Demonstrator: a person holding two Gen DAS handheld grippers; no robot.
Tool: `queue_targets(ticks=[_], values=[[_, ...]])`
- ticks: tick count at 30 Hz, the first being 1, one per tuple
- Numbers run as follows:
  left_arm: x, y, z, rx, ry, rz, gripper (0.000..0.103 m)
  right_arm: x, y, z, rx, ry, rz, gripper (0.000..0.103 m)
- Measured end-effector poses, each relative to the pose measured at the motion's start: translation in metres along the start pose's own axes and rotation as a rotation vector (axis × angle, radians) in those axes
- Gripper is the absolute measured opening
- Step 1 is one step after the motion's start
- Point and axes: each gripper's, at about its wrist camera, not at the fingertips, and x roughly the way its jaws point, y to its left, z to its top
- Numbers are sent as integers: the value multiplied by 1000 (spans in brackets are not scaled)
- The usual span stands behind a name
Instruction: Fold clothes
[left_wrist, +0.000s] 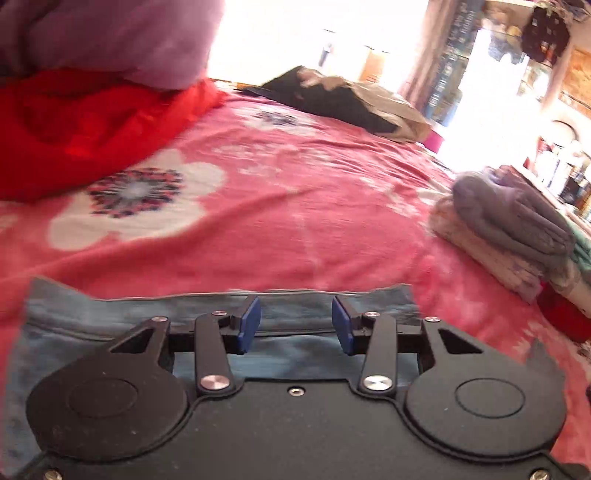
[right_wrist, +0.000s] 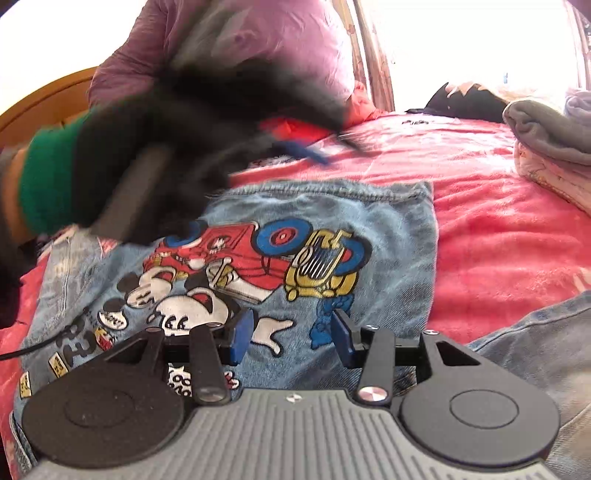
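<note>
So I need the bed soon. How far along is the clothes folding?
Done: a folded stack sits at the bed's right edge. In hand: the denim jacket, flat with its cartoon print up. Both the right claw and left claw are open above it, gripping nothing. Left: folding that jacket, plus the dark clothes at the far end.

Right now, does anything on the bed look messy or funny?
Mostly tidy. The denim jacket lies flat with its cartoon print up, but one denim piece sticks out sideways at the right, not folded in. A red cloth sits bunched up. The folded pile looks neat.
</note>
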Motion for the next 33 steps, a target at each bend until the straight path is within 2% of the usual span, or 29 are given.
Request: queue_targets(ticks=[2,4,6,9,12,14,15,17,18,21,23,26,30,33], values=[[-7,44,2,-63,-37,123,39,-2,-2,-1,4,-7,-6,47],[-8,83,3,-160,-42,170,39,0,-5,-1,12,0,-12,47],[4,107,1,-221,7,167,37,3,-6,-2,10,14,-18,47],[21,114,3,-170,60,174,35,6,-2,-4,-3,27,-23,48],[13,123,10,-246,41,148,34,9,-2,-4,-17,32,-25,48],[-2,126,11,-286,-23,100,34,9,-3,-4,-15,31,-22,49],[-5,127,8,-300,-25,82,34,9,-3,-4,-14,31,-21,49],[2,130,0,-310,27,101,35,8,-2,-5,-15,30,-21,49],[6,129,-3,-290,29,100,40,8,-2,-5,-16,30,-21,49],[4,119,-3,-216,38,125,42,8,-4,-5,-14,26,-14,49],[-16,100,1,-157,10,150,45,2,-3,-4,-12,0,-13,49],[-56,75,-17,-147,-24,105,50,-15,-1,-4,-7,-58,11,49],[-111,42,-69,-152,-10,19,60,-40,-9,-11,54,-81,-54,49],[-144,14,-119,-147,34,-23,61,-67,-24,-15,153,-144,-130,49]])
